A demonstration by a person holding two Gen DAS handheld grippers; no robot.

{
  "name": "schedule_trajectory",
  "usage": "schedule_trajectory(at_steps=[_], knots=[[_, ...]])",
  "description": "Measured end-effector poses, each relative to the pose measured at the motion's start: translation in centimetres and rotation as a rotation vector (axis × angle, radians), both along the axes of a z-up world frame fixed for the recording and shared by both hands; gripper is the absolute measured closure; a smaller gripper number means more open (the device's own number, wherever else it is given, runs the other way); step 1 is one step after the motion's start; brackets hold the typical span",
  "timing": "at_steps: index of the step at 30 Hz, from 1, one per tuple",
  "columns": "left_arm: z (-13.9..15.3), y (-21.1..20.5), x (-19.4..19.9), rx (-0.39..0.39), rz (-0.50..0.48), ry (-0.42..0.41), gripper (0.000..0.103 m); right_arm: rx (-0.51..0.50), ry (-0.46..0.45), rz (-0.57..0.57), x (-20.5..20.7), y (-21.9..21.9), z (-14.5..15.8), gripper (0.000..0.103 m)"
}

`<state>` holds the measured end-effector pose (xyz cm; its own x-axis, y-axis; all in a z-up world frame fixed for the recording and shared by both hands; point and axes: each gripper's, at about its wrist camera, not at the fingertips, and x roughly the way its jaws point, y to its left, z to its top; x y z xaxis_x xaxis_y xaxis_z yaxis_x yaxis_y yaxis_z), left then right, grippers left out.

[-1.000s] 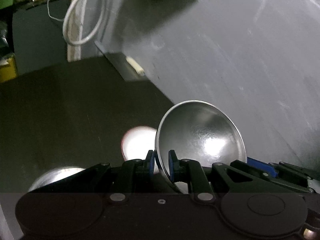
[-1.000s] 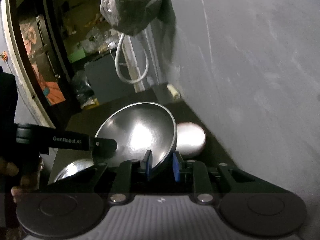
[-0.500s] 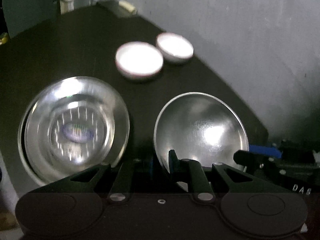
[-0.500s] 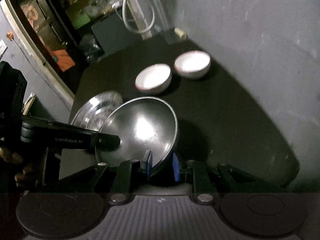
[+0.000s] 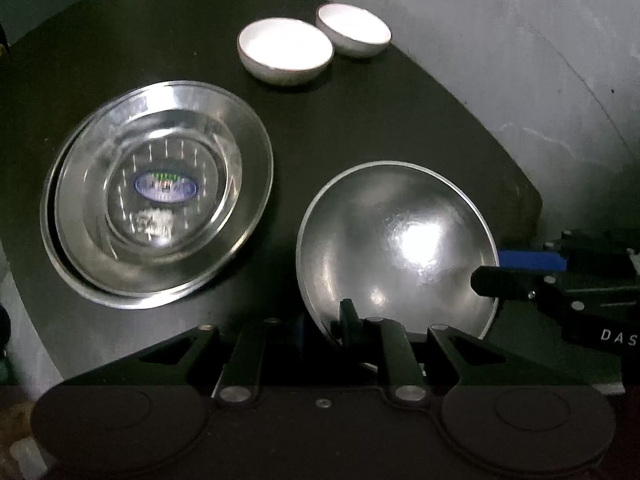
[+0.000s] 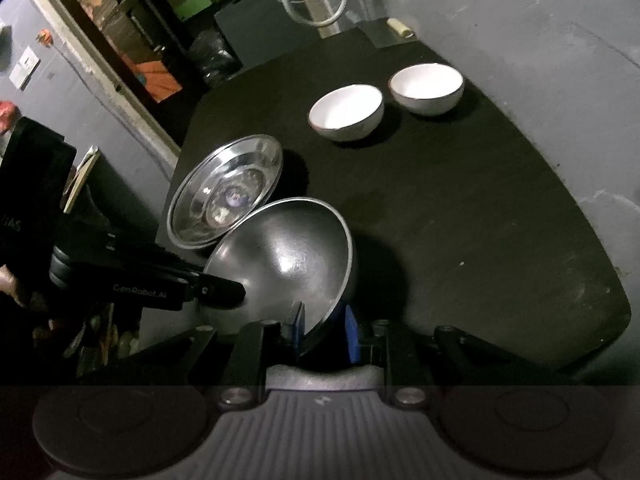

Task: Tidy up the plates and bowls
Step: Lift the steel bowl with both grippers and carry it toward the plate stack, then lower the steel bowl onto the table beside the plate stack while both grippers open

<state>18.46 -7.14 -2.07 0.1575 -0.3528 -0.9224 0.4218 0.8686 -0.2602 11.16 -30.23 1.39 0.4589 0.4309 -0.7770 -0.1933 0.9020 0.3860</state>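
A dark table [image 6: 460, 208] carries stacked steel plates [image 5: 160, 200] and two white bowls [image 5: 285, 50] [image 5: 354, 30] side by side near the wall. A steel bowl [image 5: 396, 248], tilted above the table beside the plates, is pinched at opposite rim edges by the left gripper [image 5: 326, 326] and right gripper [image 6: 322, 330].

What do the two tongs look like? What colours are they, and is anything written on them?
Both are black, with jointed link bars and round silver screws. The right tongs have blue pads and a ribbed grey body; DAS shows in white on them in the left view. The left tongs carry white GenRobot.AI lettering, seen in the right view.
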Motion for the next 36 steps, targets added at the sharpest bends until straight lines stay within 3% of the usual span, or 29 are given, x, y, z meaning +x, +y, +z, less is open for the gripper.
schedule_trajectory(at_steps=[18,31,36], knots=[[-0.4,0.5,0.3,0.050,-0.016,0.060,0.084,0.056,0.092,0.068,0.9,0.1,-1.1,0.079],[-0.3,0.1,0.4,0.057,-0.031,0.065,0.083,0.056,0.096,0.047,1.0,-0.1,-1.5,0.077],[-0.3,0.2,0.4,0.067,-0.030,0.061,0.078,0.051,0.095,0.040,1.0,-0.1,-1.5,0.074]])
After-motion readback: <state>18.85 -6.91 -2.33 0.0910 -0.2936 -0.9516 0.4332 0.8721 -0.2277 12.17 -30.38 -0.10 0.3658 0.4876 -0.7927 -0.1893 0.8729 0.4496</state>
